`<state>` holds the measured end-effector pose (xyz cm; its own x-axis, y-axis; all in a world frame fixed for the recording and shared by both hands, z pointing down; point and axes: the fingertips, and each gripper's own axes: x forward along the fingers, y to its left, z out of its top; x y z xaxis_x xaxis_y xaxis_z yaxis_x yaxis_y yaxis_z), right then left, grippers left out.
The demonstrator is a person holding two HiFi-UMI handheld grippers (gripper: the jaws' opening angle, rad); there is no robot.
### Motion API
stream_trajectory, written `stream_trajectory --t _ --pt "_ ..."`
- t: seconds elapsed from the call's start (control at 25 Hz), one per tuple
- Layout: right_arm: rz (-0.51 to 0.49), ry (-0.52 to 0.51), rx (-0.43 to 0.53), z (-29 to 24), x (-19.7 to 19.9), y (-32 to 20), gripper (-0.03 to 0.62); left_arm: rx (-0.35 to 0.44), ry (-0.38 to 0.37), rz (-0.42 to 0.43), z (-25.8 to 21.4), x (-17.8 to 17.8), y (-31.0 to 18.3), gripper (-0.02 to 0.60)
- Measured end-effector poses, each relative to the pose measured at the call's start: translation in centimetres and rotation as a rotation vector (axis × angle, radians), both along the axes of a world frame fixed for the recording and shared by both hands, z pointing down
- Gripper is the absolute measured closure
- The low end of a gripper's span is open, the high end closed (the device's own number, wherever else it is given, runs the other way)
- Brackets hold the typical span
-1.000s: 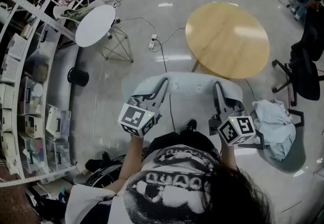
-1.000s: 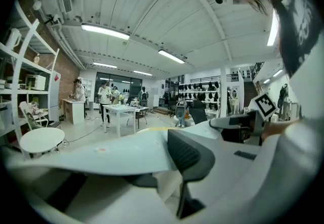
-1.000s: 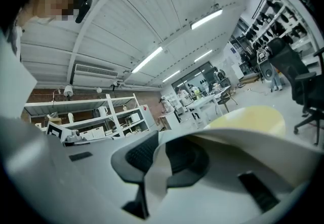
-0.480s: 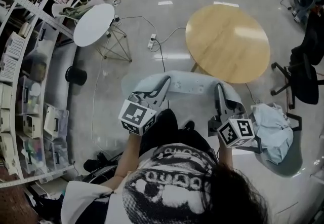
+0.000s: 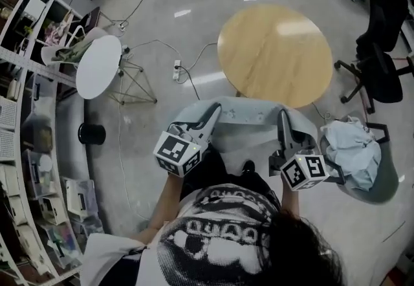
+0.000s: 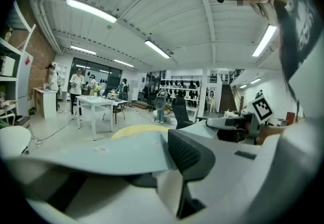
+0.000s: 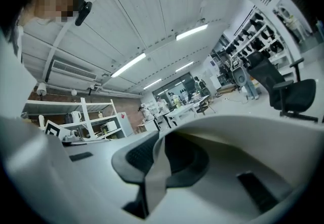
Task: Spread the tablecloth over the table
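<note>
Left hand-held gripper (image 5: 213,109): clamped on one edge of the tablecloth (image 5: 249,110), just loosened slightly, with cloth between the pads.
Right hand-held gripper (image 5: 283,115): pinching the other end, with a pale strip below the pads.
Tablecloth: stretched between both, held in the air, short of the round wooden worktop (image 5: 275,52).
Head view only: side table (image 5: 98,66) at left, crumpled cloth (image 5: 352,149) on a seat (image 5: 381,184) at right.
Left gripper view only: people (image 6: 77,83) by a far white table (image 6: 96,102).
Around: office chair (image 5: 381,52) beside the worktop, shelves (image 5: 29,123) along the left.

Pale grey-blue tablecloth (image 5: 249,113), tan wooden round desk (image 5: 275,52), white side table (image 5: 98,66), black shirt with white print (image 5: 220,239), grey floor (image 5: 162,13).
</note>
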<state>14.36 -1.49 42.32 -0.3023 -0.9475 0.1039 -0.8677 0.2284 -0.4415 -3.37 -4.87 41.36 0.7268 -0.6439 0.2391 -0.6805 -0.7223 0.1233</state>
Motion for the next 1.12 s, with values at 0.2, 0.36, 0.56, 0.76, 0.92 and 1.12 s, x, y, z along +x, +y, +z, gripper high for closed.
stream_trajectory --t 0.2,0.36,0.56,0.76,0.92,1.12 --pt "0.116 0.014 0.005 -0.6 -0.4 -2.8 0.556 0.020 0.008 0.125 -0.8 0.1 -4.9 0.515" --pt "0.190 0.021 0.017 -1.2 -1.1 -5.0 0.553 0.066 0.007 0.220 -1.7 0.0 -8.6 0.515" --pt "0.284 0.062 0.026 -2.7 -1.8 -7.0 0.545 0.136 0.006 0.353 -3.1 0.6 -12.8 0.515" --pt "0.352 0.122 0.071 -5.1 -2.5 -8.8 0.545 0.181 0.060 0.489 -5.1 1.2 -16.3 0.515" --pt "0.380 0.155 0.124 -7.7 -2.5 -9.9 0.543 0.218 0.112 0.561 -7.3 1.9 -18.1 0.513" --pt "0.407 0.174 0.174 -10.8 -2.0 -11.5 0.543 0.266 0.153 0.627 -10.1 2.8 -20.4 0.511"
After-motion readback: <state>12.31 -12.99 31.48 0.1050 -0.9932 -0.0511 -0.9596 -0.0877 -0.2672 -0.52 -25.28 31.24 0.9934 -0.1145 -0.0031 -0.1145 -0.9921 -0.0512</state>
